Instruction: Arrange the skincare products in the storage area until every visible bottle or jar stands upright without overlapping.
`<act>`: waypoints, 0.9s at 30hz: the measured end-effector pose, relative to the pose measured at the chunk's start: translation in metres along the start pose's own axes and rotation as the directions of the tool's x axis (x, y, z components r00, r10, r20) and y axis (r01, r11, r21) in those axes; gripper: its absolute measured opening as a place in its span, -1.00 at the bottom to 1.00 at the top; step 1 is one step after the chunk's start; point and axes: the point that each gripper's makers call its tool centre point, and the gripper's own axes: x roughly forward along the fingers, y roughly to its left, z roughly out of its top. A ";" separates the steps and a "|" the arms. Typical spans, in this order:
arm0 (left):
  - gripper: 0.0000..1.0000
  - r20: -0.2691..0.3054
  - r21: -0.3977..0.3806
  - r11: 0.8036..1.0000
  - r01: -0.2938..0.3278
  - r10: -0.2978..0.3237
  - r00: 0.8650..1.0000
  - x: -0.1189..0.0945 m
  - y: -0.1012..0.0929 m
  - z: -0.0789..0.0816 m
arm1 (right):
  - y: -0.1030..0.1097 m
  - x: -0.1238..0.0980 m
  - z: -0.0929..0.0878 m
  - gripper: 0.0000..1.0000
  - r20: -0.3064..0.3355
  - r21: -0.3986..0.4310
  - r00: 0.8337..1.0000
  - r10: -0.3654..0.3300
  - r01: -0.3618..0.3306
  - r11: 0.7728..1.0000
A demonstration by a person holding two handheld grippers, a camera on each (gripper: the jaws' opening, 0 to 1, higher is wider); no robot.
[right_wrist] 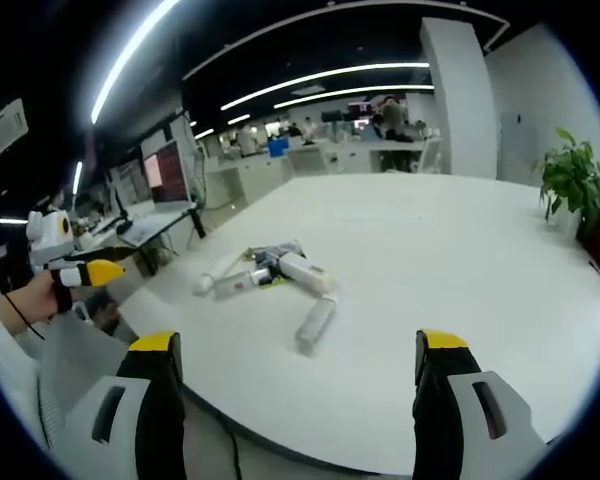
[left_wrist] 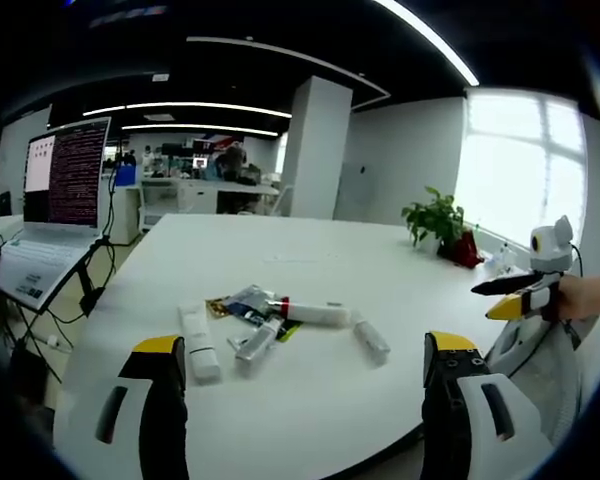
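Several white skincare tubes and bottles lie flat in a loose pile on the white table [left_wrist: 310, 400]. In the left gripper view I see a flat white tube [left_wrist: 198, 343], a bottle with a red band [left_wrist: 312, 313], a small bottle [left_wrist: 257, 339] and a separate one [left_wrist: 371, 338]. The right gripper view shows the same pile [right_wrist: 265, 272] with one bottle [right_wrist: 315, 324] lying apart. My left gripper [left_wrist: 305, 365] is open, short of the pile. My right gripper [right_wrist: 298, 365] is open at the table's edge; it also appears at the right of the left gripper view [left_wrist: 515, 297].
A potted plant [left_wrist: 437, 220] with a red pot stands at the table's far side. An open laptop [left_wrist: 55, 200] on a stand sits left of the table. A white pillar [left_wrist: 316, 148] and desks fill the background. A colourful flat packet [left_wrist: 220, 306] lies under the pile.
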 end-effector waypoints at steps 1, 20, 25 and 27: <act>0.82 0.000 0.001 1.000 -0.001 0.001 1.000 0.000 0.000 0.000 | 0.001 0.001 0.000 0.92 -0.002 -0.001 1.000 0.002 -0.002 1.000; 0.79 -0.023 0.020 0.999 0.032 -0.031 0.999 0.004 -0.008 -0.001 | -0.010 0.041 0.004 0.85 -0.052 -0.054 0.998 0.025 -0.028 0.998; 0.80 -0.044 0.040 0.998 0.038 -0.037 0.998 0.013 -0.005 -0.005 | -0.013 0.055 0.003 0.83 -0.081 -0.075 0.996 0.033 -0.039 0.996; 0.80 -0.041 0.034 0.999 0.037 -0.036 0.999 0.013 -0.004 -0.005 | -0.013 0.060 0.006 0.82 -0.088 -0.094 0.995 0.038 -0.046 0.994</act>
